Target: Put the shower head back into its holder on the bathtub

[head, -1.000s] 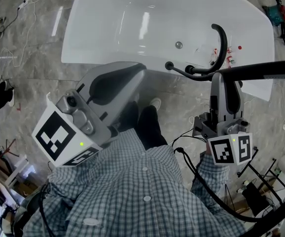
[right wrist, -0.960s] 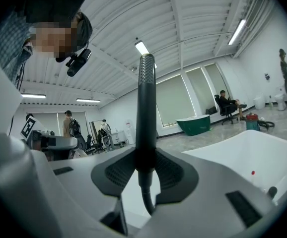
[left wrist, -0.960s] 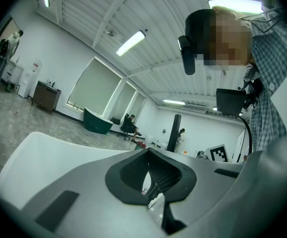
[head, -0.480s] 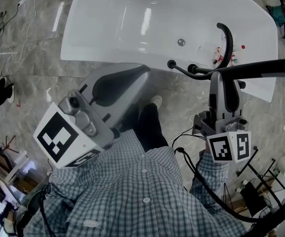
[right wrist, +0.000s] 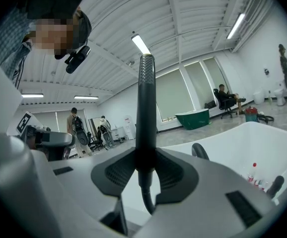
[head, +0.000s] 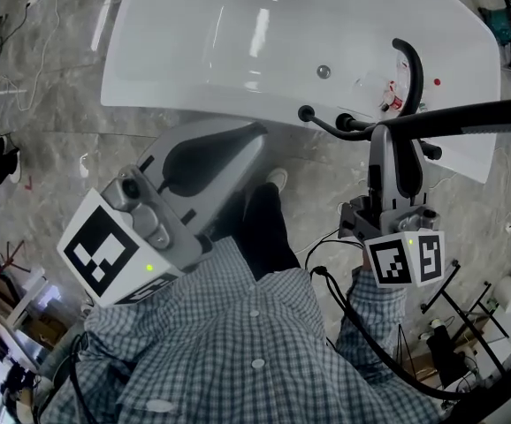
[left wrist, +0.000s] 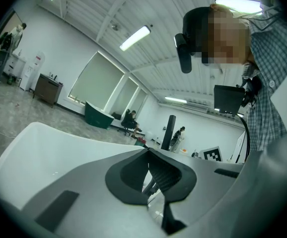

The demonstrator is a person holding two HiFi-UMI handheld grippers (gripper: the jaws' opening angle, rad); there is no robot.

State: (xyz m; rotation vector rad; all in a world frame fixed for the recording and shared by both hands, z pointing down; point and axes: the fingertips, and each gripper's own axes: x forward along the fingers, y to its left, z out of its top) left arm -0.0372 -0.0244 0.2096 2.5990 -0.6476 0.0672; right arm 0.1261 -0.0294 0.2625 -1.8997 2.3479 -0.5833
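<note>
You've drifted a touch nearer the tub [head: 176, 51] in the last second, but the shower head [head: 454, 118] hangs over the rim beside the faucet [head: 412, 69] much as before, so I'd say it's not docked yet. Right gripper [head: 388, 138] is clamped on its handle, hose dangling below. Left gripper [head: 254, 132] has its fingers together, holding nothing, short of the rim. Inside the tub: just the drain [head: 324, 72] and a few small red-and-white bottles [head: 392, 102] by the faucet.

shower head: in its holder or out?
Out. The right gripper is shut on the shower head by its black handle, holding it near the bathtub edge, not seated in any fitting.
</note>
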